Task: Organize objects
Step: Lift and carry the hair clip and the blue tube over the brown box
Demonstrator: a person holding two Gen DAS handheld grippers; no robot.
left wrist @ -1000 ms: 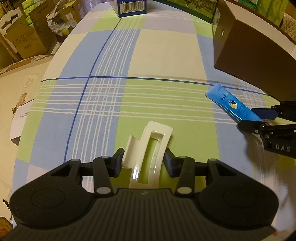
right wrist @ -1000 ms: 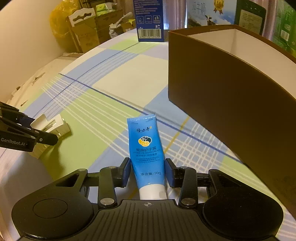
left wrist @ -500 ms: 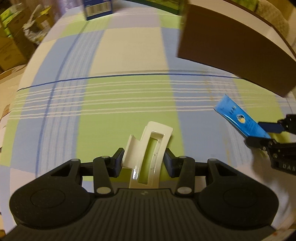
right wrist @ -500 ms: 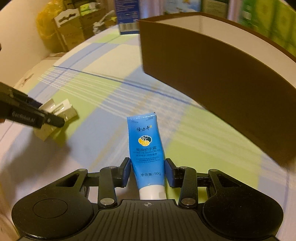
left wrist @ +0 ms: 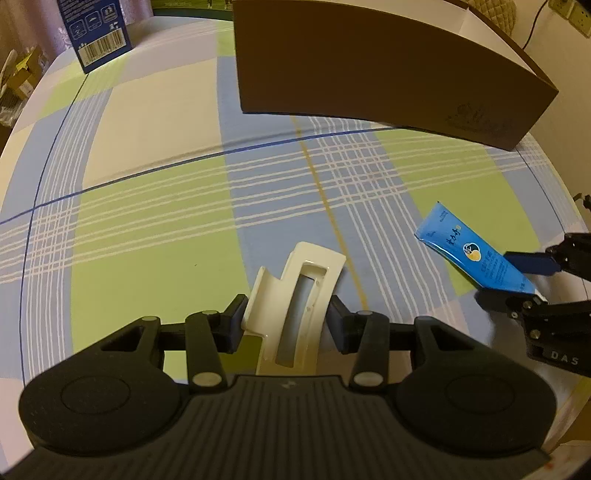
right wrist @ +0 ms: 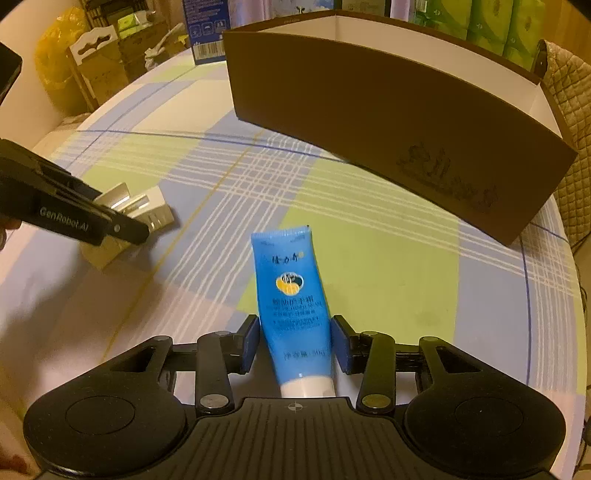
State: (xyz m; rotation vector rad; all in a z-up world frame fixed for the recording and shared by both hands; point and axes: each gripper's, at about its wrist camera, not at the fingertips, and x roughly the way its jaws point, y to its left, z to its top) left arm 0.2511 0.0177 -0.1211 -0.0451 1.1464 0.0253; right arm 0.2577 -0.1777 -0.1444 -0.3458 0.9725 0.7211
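My left gripper is shut on a cream-white hair claw clip, held above the checked tablecloth. My right gripper is shut on a blue hand-cream tube, its white cap toward the camera. In the left wrist view the blue tube and the right gripper sit at the right edge. Seen from the right wrist, the left gripper holds the claw clip at the left. A large brown box with a white inside stands open-topped ahead of both grippers.
A blue carton stands at the table's far left corner. The brown box takes up the far right of the table. Cardboard boxes and a yellow bag lie beyond the table's left edge. Green packages stand behind the box.
Both grippers have swung right with their objects lifted, so the brown box now stands more squarely ahead of them. Grips on the clip and the tube are unchanged.
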